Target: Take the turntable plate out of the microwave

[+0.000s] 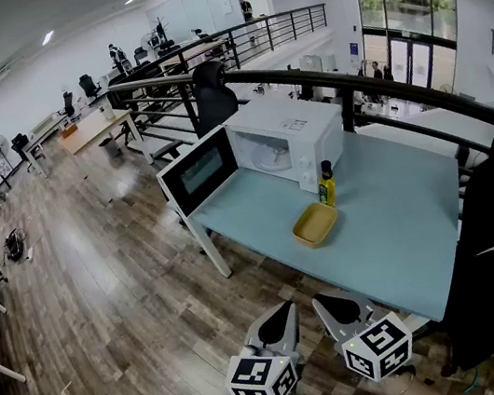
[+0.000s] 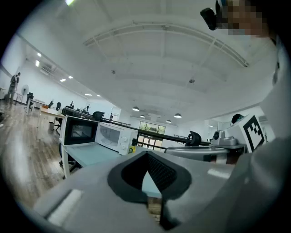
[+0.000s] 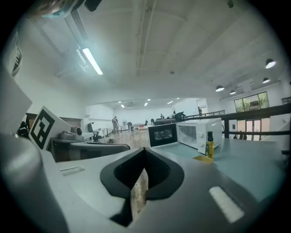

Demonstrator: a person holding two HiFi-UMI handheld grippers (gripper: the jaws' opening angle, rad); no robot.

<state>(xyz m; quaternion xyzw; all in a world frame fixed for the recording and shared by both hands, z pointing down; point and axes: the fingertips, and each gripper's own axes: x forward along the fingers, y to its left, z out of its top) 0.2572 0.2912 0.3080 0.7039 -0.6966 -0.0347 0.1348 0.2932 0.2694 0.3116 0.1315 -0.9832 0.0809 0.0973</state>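
The left gripper (image 1: 282, 313) and the right gripper (image 1: 328, 305), each a grey 2-jaw tool with black pads and a cube of square markers at its rear, hang low and close to the person's body, side by side and just apart, both pointing forward toward the table. In the left gripper view the left gripper's (image 2: 146, 157) jaws meet at their tips with nothing between them. The right gripper view shows the right gripper's (image 3: 144, 152) jaws together in the same way and empty. Both tools sit short of the near edge of the pale blue rectangular table with white legs (image 1: 401, 212) and well apart from the white box-shaped microwave oven (image 1: 297, 131) at the table's far end. The microwave's black-windowed door (image 1: 197, 170) is swung fully open to the left. The round clear turntable plate (image 1: 268, 157) lies inside the open cavity. Just in front of the microwave stands a small yellow-green bottle with a black cap (image 1: 326, 184), and beside it lies a shallow yellow rectangular tray (image 1: 314, 224). A black curved metal railing (image 1: 378, 83) runs behind the table. The brown wooden plank floor (image 1: 103, 293) stretches away to distant desks and chairs in a bright white office.
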